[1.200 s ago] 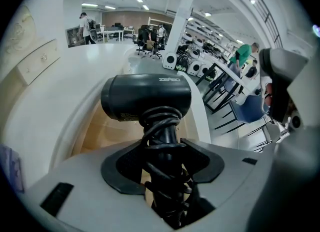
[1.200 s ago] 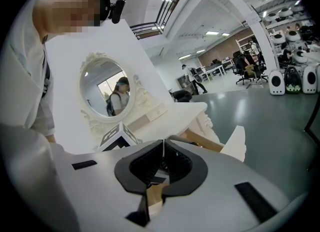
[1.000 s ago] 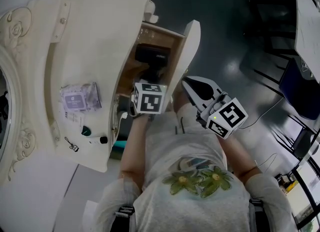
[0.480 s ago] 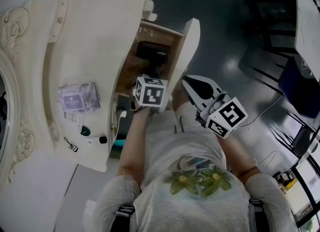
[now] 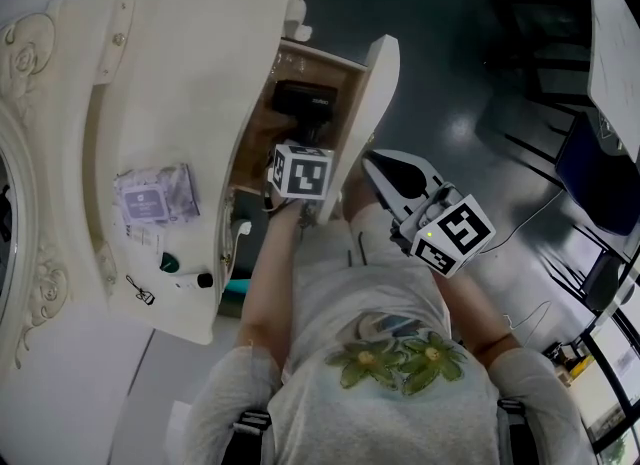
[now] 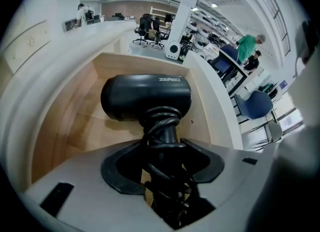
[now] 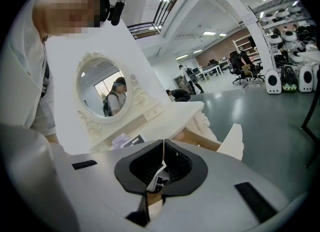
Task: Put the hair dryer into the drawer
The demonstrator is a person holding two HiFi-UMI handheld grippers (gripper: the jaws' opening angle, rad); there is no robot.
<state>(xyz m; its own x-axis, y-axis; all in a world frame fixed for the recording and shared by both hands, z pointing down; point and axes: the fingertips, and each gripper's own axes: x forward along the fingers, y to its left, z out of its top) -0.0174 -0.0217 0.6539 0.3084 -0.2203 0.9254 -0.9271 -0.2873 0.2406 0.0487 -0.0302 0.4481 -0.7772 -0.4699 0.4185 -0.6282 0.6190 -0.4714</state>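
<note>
Holding the black plastic hair dryer (image 6: pixel 145 99) by its cable-wrapped handle, my left gripper (image 6: pixel 162 163) is clenched on it, the jaws pressed against the coiled black cable (image 6: pixel 161 121) on either side. In the head view the dryer's barrel is already inside the open, wood-lined drawer (image 5: pixel 366 103) of the cream carved dressing bench (image 5: pixel 180 63), past the drawer's front panel and over its floor. I cannot tell whether the barrel rests on the wood or hangs just above it; the left gripper view shows only a shadow close beneath it. My right gripper (image 7: pixel 162 168) is clenched on nothing, its jaws meeting edge to edge, and it hangs beside the drawer front, apart from the dryer.

By my reckoning the carry is done and the placing nearly so. What is left is to settle the dryer on the drawer floor, let go, and draw the left gripper out without snagging the cable. Shutting the drawer may follow, though the task does not ask for it.
</note>
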